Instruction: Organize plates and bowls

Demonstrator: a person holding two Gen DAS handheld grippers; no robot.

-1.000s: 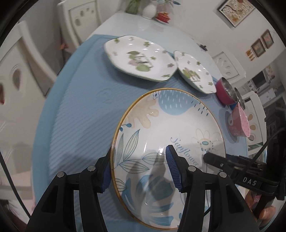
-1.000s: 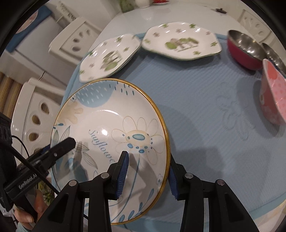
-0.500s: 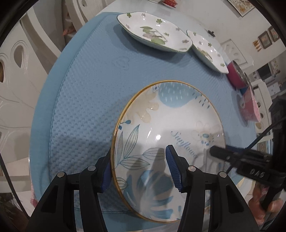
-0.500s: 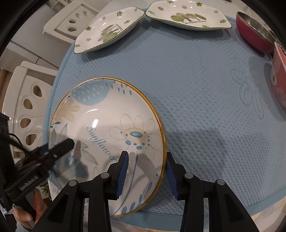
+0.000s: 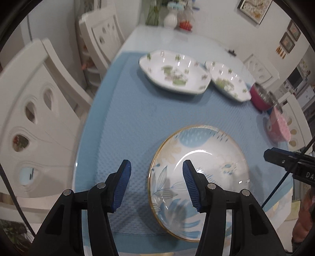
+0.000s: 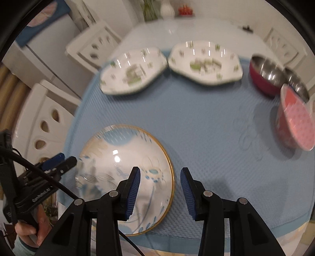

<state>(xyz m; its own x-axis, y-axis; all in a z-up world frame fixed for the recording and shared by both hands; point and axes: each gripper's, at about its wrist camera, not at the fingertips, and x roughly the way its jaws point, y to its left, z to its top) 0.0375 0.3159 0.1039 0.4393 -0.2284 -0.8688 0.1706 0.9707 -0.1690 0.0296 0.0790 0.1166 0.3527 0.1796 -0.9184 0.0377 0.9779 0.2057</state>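
A round gold-rimmed plate with blue leaf and flower print [image 5: 198, 155] lies flat on the blue mat near the table's front edge; it also shows in the right wrist view [image 6: 122, 157]. My left gripper [image 5: 155, 183] is open above the plate's left rim, holding nothing. My right gripper [image 6: 159, 187] is open above the plate's right rim, holding nothing. Two white octagonal plates with green print [image 5: 173, 71] [image 5: 228, 83] lie at the back of the mat. A red steel-lined bowl [image 6: 265, 76] and a pink bowl [image 6: 295, 124] sit at the right.
The blue textured mat [image 6: 206, 118] covers the near part of a pale table. White chairs [image 5: 35, 122] stand along the left side. A vase and small red item [image 5: 171, 18] stand at the table's far end. A second steel bowl [image 6: 297, 82] sits behind the pink one.
Both grippers have opened, let go of the round plate and pulled up and back. The plate now rests flat on the mat near the front edge.
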